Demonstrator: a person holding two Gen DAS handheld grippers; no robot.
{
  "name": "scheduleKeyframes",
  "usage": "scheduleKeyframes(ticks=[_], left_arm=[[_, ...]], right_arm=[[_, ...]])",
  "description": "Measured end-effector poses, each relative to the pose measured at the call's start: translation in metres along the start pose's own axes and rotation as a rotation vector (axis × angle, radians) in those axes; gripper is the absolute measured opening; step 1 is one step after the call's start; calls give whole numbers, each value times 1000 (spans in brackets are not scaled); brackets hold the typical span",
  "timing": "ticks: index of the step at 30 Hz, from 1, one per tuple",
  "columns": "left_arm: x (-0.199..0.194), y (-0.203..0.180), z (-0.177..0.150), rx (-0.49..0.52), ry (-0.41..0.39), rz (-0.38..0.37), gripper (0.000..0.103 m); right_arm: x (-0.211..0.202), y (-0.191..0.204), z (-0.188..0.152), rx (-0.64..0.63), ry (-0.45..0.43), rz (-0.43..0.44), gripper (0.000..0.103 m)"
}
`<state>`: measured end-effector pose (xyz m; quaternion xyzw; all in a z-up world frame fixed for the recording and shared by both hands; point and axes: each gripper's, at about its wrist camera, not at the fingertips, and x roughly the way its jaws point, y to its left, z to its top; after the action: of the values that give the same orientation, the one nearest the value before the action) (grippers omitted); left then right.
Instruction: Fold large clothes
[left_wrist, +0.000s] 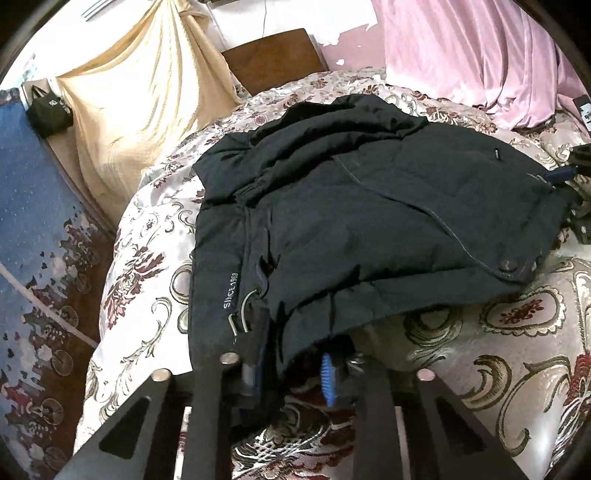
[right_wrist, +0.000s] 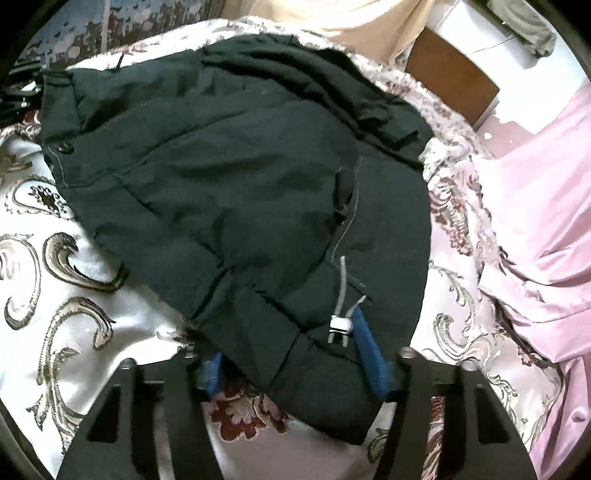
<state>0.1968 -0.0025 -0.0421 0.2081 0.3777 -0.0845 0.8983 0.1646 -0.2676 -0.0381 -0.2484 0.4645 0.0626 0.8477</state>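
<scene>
Left gripper (left_wrist: 291, 373), right gripper (right_wrist: 291, 373): black frames, blue pads.
</scene>
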Motion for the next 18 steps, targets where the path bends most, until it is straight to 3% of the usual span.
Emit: scheduleKeyframes(ticks=[3, 9, 18], left_arm=[[-7, 2, -3, -22, -36, 14, 11], [-26, 12, -8, -91, -111, 7, 8], [-73, 11, -37, -129, -132, -40, 8]], right_arm=[[-7, 1, 3, 1, -48, 18, 14], [-19, -2, 2, 44, -120, -10, 11], [-61, -2, -28, 136, -195, 8, 9]])
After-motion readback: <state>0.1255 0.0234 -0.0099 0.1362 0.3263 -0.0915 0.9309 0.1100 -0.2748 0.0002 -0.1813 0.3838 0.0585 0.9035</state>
